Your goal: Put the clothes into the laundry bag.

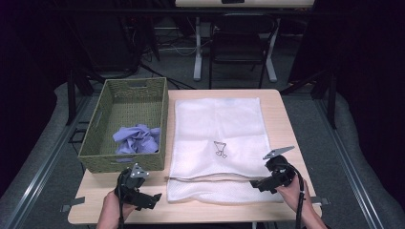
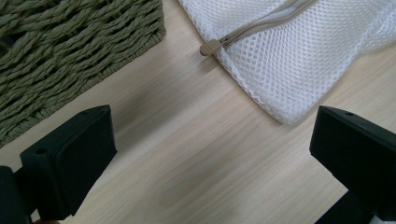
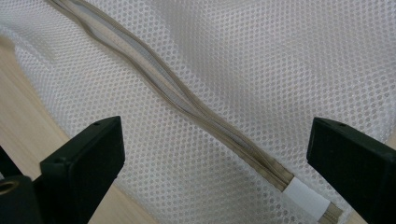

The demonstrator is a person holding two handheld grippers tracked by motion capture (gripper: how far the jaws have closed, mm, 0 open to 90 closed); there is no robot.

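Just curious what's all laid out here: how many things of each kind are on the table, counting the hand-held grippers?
Green woven basket: 1
Crumpled blue-purple cloth: 1
White mesh zip bag: 1
Black two-jaw grippers, left and right: 2
Total: 5

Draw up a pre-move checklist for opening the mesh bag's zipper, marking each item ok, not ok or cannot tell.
1. Left claw open: ok.
2. Right claw open over the zipper: ok.
3. Zipper pull in reach of the left claw: ok, it lies just ahead, not yet between the jaws.
4. Bag flat on the table: ok.
5. Cloth ready in the basket: ok.
6. Zipper runs freely: cannot tell.
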